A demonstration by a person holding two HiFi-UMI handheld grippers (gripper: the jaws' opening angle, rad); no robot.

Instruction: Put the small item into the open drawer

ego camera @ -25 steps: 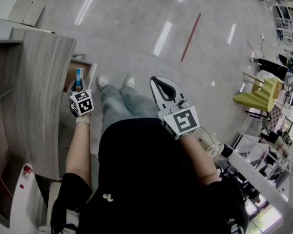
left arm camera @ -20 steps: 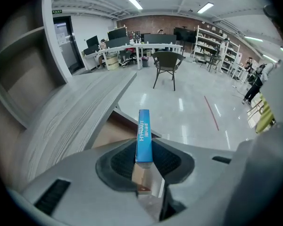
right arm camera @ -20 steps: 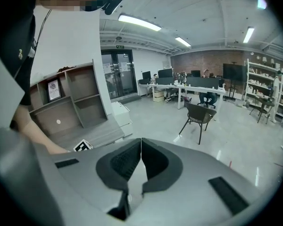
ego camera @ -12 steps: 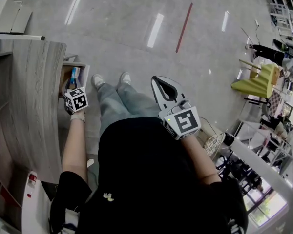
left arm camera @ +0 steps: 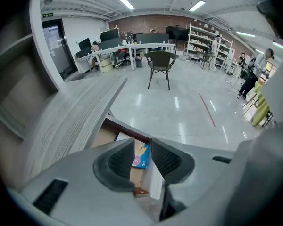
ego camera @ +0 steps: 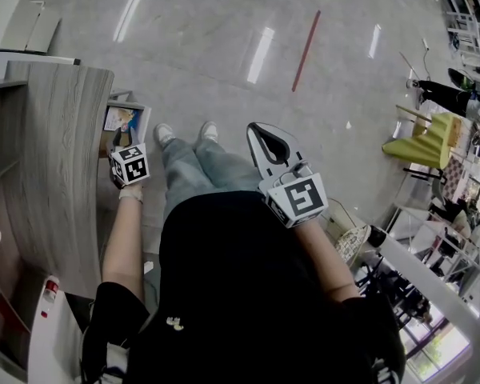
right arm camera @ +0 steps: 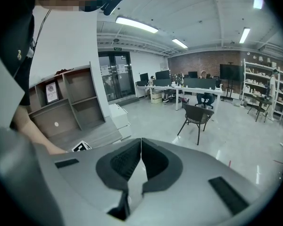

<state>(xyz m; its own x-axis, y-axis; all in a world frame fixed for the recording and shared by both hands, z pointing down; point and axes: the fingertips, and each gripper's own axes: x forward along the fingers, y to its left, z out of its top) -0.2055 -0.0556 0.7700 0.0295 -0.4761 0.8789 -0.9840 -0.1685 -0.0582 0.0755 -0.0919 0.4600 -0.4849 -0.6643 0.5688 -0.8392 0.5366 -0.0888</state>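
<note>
Left gripper view: the small packet [left arm camera: 141,157] (flat, printed blue and white) lies inside the open drawer [left arm camera: 101,138], seen through the parted, empty jaws of the left gripper [left arm camera: 143,144]. Drawing back carelessly could catch its edge — dragging it out again, I'd judge. The right gripper [right arm camera: 140,141] is closed on nothing.
</note>
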